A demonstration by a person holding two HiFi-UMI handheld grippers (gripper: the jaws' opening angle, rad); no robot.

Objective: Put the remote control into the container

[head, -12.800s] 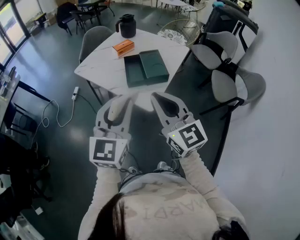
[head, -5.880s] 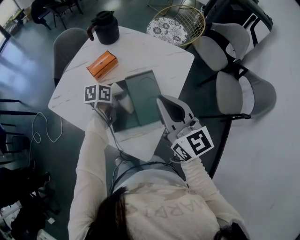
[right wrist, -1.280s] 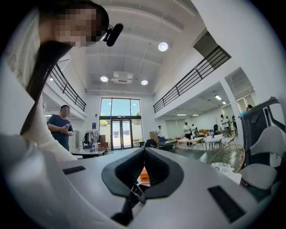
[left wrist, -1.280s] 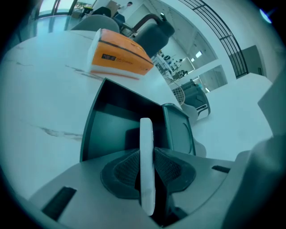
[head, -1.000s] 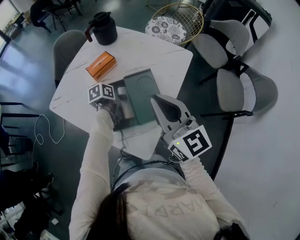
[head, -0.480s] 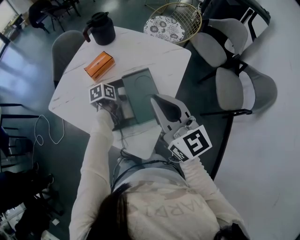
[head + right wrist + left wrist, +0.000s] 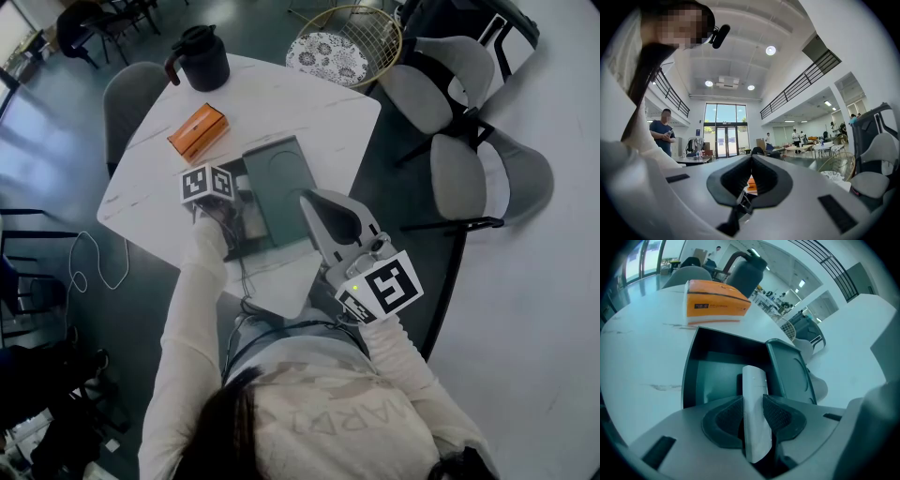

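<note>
Since the earliest picture the left gripper (image 7: 239, 204) has gone from close by my operator's body out over the bench (image 7: 642, 348), and it now hangs slanting down into the open container (image 7: 690, 373). Over the last second it has hardly shifted, but its jaws have just been easing apart. The remote control (image 7: 754, 380) is still between the pads. I see no gap on either side, so I read it as held, only more loosely. The right gripper (image 7: 751, 159) waits at the near edge of the bench with its jaws together on nothing.

The remote stands on its thin edge with its flat faces against the pads. Its long axis runs along the gripper's own line, with the far end pointing down and away towards the container's far wall, over the floor on the side next to the lid (image 7: 790, 371). I cannot tell whether that end touches the floor.

My worry is the release. Let go on edge, it will probably flop onto a face and may come to rest against the wall on the lid side. If a pad drags as I pull back, the near end could ride up over the front rim.
</note>
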